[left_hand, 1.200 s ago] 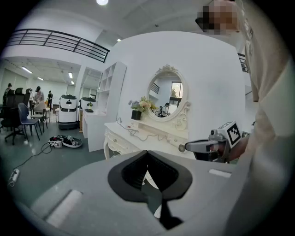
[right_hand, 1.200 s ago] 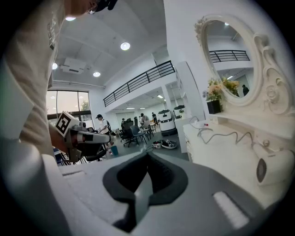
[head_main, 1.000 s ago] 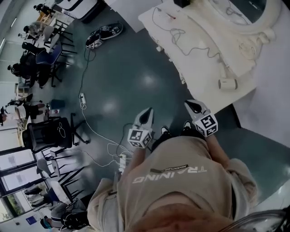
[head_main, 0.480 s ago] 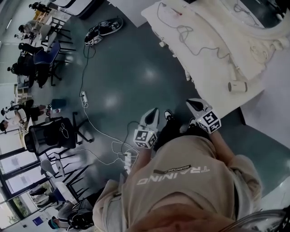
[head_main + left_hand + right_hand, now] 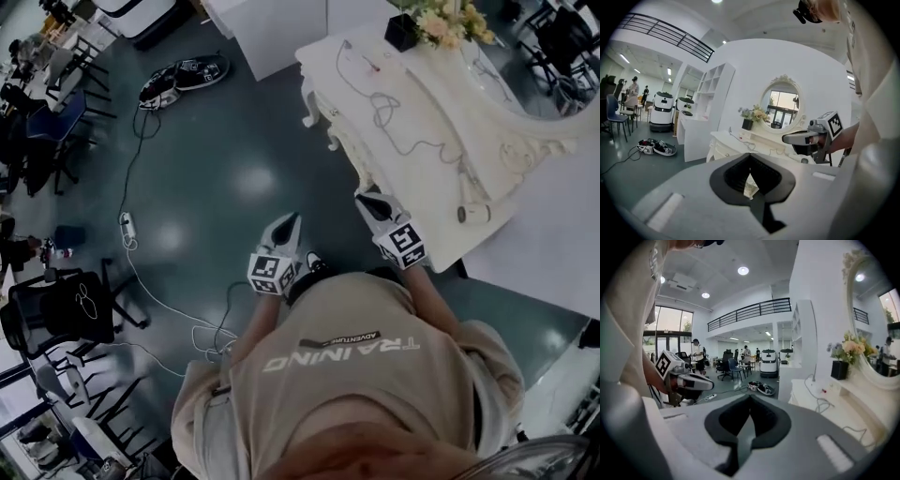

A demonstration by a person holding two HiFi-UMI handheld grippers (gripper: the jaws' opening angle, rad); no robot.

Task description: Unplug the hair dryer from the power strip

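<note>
We are standing at the white dressing table (image 5: 441, 112), carrying both tools at waist height, clear of everything. The left gripper (image 5: 292, 219) is hanging over the floor with its fingers pressed together on nothing. The right gripper (image 5: 365, 198) is reaching the table's near edge, its fingers likewise closed and empty.

The hair dryer (image 5: 473, 213) is lying at the table's near right edge, just beside the right gripper. Its cord (image 5: 818, 405) is winding back across the top toward the far end, where a white block with a red dot, which we are taking for the power strip (image 5: 821, 390), is sitting near the flowers (image 5: 441, 21). We cannot make out the plug itself from here.

We are judging this as the approach, with the unplugging not yet begun. To do it well, we are thinking of following the cord to its plug rather than guessing. Then we would spread one gripper's fingers and pinch the plug body, not the cord. The other gripper would be pressing the strip down so it is not lifting with the pull, which should go straight out of the socket. The strip on the floor (image 5: 126, 225) is likely not ours.
</note>
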